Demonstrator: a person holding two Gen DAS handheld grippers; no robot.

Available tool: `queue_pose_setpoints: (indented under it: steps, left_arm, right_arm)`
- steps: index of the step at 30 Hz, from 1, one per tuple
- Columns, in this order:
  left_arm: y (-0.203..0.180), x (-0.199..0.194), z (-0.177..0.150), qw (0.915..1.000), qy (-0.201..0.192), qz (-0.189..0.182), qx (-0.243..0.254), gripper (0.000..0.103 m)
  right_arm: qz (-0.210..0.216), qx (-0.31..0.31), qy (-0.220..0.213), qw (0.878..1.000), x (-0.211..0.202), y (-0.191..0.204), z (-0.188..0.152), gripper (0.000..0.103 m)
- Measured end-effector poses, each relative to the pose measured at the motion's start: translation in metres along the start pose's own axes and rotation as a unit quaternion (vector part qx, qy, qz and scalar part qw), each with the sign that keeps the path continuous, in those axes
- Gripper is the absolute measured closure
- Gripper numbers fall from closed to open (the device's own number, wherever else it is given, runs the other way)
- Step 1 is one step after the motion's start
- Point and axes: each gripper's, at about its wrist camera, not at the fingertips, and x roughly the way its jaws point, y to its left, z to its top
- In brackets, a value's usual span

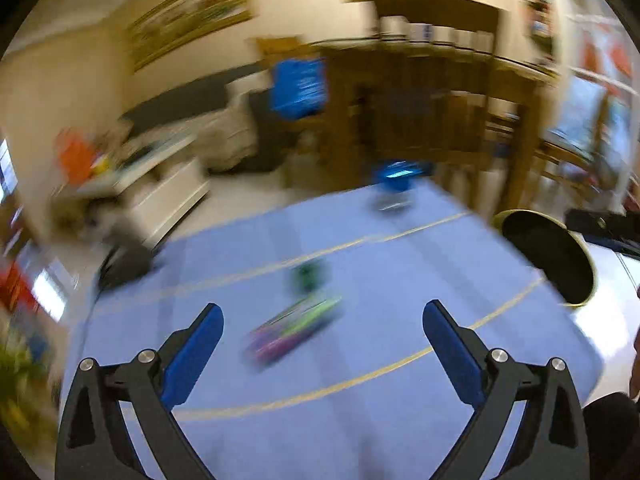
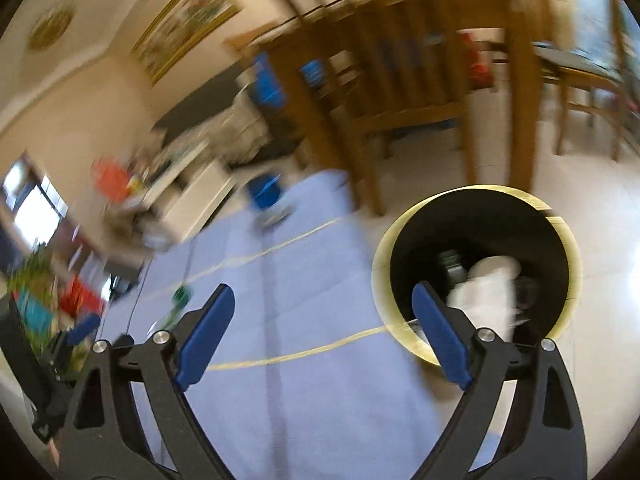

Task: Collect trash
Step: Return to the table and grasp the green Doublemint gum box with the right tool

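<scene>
On the blue mat (image 1: pixel 360 280), a blurred green-and-pink wrapper (image 1: pixel 294 330) lies ahead of the left tool (image 1: pixel 322 330), spread wide and empty. Right tool (image 2: pixel 324 316), also wide and empty, hangs beside the black bin (image 2: pixel 476 240) holding white crumpled trash (image 2: pixel 486 292).

Blue mat (image 1: pixel 360 360) with yellow lines, spread on pale floor (image 2: pixel 600 208). On mat, ahead of left gripper (image 1: pixel 322 334): flat multicoloured packet (image 1: pixel 294 330), small green item (image 1: pixel 308 276) beyond, blue object (image 1: pixel 394 178) at far edge. Black bin (image 2: pixel 476 224), yellow-rimmed, on floor beside mat.
</scene>
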Motion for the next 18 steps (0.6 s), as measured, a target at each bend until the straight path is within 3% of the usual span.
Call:
queue_pose_setpoints:
  steps: [3,4,6,9,12,18]
  left_arm:
    - [0.072,0.000,-0.026,0.9967,0.032,0.026,-0.070,0.007]
    - [0.098,0.000,-0.035,0.9940,0.039,0.051,-0.088,0.007]
    - [0.137,-0.005,-0.047,0.9883,0.042,0.094,-0.113,0.007]
    - [0.171,-0.016,-0.056,0.9825,0.031,0.112,-0.146,0.007]
    - [0.188,-0.022,-0.063,0.9800,0.024,0.103,-0.168,0.007]
    - [0.176,-0.022,-0.067,0.9855,0.019,0.078,-0.150,0.007]
  right_arm:
    - [0.050,-0.050,0.062,0.996,0.039,0.068,-0.019,0.012]
    - [0.065,-0.061,0.080,0.993,0.050,0.084,-0.024,0.012]
    - [0.094,-0.083,0.115,0.985,0.073,0.122,-0.039,0.013]
    - [0.107,-0.127,0.135,0.977,0.094,0.165,-0.049,0.016]
    - [0.104,-0.149,0.144,0.973,0.115,0.201,-0.049,0.015]
    - [0.067,-0.229,0.143,0.960,0.147,0.249,-0.058,0.007]
